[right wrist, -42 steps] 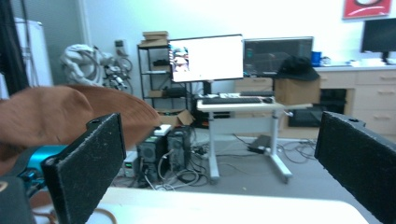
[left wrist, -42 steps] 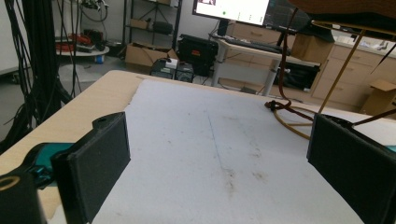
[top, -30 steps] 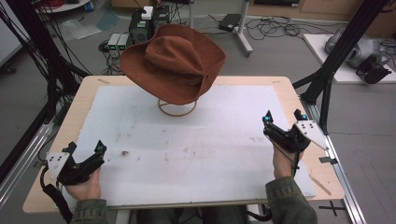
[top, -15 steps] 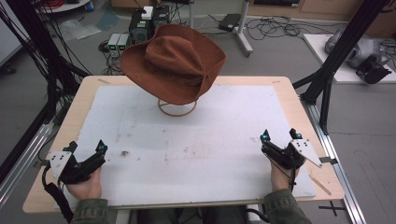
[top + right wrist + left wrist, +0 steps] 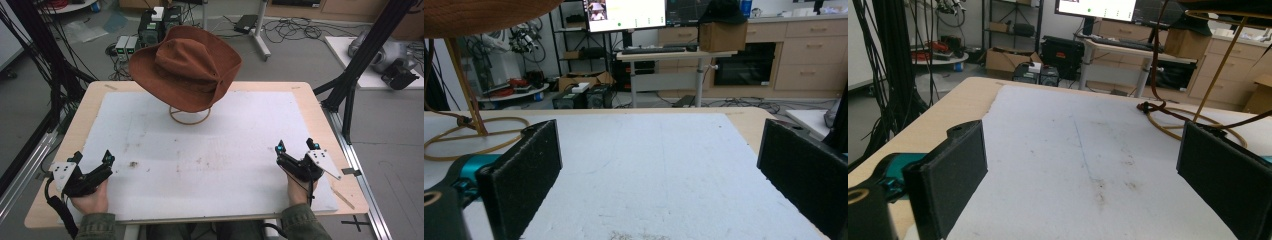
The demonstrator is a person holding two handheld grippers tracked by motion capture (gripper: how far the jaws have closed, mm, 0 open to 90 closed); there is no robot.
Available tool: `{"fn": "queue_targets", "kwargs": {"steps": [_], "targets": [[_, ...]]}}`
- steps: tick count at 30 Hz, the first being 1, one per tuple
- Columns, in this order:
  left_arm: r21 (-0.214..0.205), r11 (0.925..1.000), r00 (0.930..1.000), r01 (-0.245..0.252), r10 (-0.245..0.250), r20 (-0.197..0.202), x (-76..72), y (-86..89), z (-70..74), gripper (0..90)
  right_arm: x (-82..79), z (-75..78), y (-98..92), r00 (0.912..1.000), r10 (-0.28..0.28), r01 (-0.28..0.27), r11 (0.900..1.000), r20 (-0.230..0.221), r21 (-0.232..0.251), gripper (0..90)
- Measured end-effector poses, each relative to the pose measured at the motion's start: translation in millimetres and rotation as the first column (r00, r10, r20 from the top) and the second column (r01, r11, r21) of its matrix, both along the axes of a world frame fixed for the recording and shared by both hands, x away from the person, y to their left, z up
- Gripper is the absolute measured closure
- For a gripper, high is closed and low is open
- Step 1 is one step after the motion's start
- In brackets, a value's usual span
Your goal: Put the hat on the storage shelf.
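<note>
Left tongs point(image 5: 91, 159) at near left, jaws spread wide, nothing between them. Right tongs point(image 5: 295, 147) at near right, likewise spread wide. Both point far.

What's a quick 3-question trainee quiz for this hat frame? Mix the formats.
1. True or false: the brown hat lies flat on the white mat.
2. The left gripper and right gripper have jaws that are: A) open, B) shut on the hat, C) shut on nothing.
3. Fill in: the hat sits on a wire ____.

Key
1. False: it is perched, tilted, above the mat.
2. A
3. stand
</note>
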State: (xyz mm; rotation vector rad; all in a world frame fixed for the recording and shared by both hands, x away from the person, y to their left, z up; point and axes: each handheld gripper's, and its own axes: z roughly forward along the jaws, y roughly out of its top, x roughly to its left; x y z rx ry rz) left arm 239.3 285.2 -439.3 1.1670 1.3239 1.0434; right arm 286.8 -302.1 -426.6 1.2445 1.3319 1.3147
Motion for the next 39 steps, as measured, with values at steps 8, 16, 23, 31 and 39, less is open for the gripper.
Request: {"fn": "queue_targets", "kwargs": {"steps": [8, 16, 23, 31, 39], "targets": [[-0.001, 1.0, 1.0, 0.002, -0.002, -0.003, 0.7, -0.3, -0.1, 6.2, 0.5, -3.2, 0.9, 0.9998, 0.003, -0.003, 1.0, -0.02, -0.001, 3.2], [-0.006, 0.9999, 0.9999, 0.011, -0.011, -0.007, 2.3, -1.2, -0.3, 6.2, -0.5, -5.0, 1.1, 0.9996, 0.004, -0.004, 1.0, -0.028, -0.001, 3.2], [-0.007, 0.9999, 0.9999, 0.011, -0.011, -0.008, 1.0, -0.7, -0.5, 6.2, 1.5, -6.8, -0.2, 0.999, 0.008, -0.007, 0.9997, -0.043, 0.023, 3.2], [-0.008, 0.9999, 0.9999, 0.01, -0.01, -0.008, 0.9, -0.6, -0.5, 6.2, 1.3, -7.0, -3.4, 0.9989, -0.002, 0.004, 0.9992, -0.047, 0.04, 3.2], [-0.009, 0.9999, 0.9999, 0.01, -0.01, -0.009, 1.1, 0.2, -0.8, 6.2, 2.3, -8.3, -5.0, 0.9984, 0.0, 0.003, 0.9989, -0.056, 0.046, 3.2]]}}
